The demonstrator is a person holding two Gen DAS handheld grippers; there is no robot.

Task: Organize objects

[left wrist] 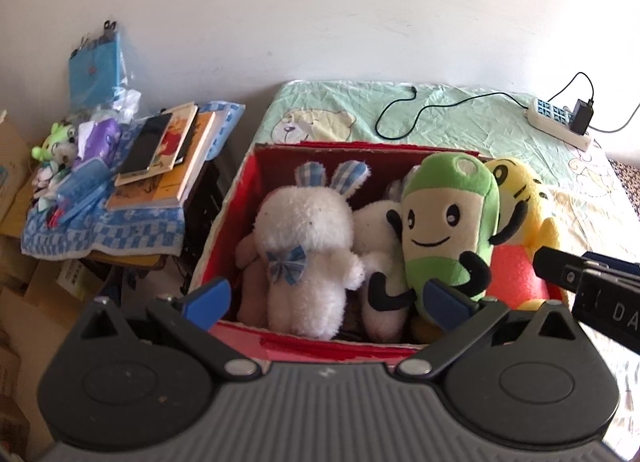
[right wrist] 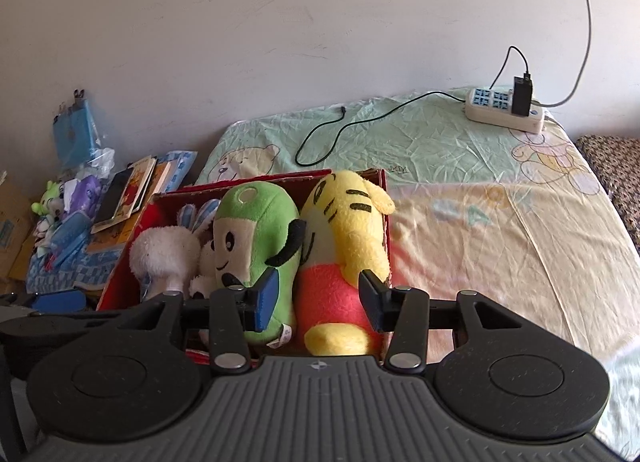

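Note:
A red cardboard box (left wrist: pixel 240 198) (right wrist: pixel 120 274) sits on the bed's near left corner, packed with plush toys. They are a white bunny (left wrist: pixel 304 242) (right wrist: pixel 164 254) with blue checked ears, a smaller white plush (left wrist: pixel 376 230), a green smiling plush (left wrist: pixel 448 218) (right wrist: pixel 256 230) and a yellow tiger plush (left wrist: pixel 516 190) (right wrist: pixel 348 238) with a pink body. My left gripper (left wrist: pixel 326 300) hangs open over the box's near edge, nothing between its fingers. My right gripper (right wrist: pixel 320 298) (left wrist: pixel 580 278) stands partly open, its fingers straddling the tiger's pink body; whether they touch it is unclear.
The bed sheet (right wrist: pixel 460 202) stretches right of the box. A power strip (right wrist: pixel 504 110) (left wrist: pixel 560 122) with a black charger and a trailing cable (right wrist: pixel 340 130) lies at the far edge by the wall. Left of the bed, books, a phone (left wrist: pixel 146 144) and small items crowd a side table.

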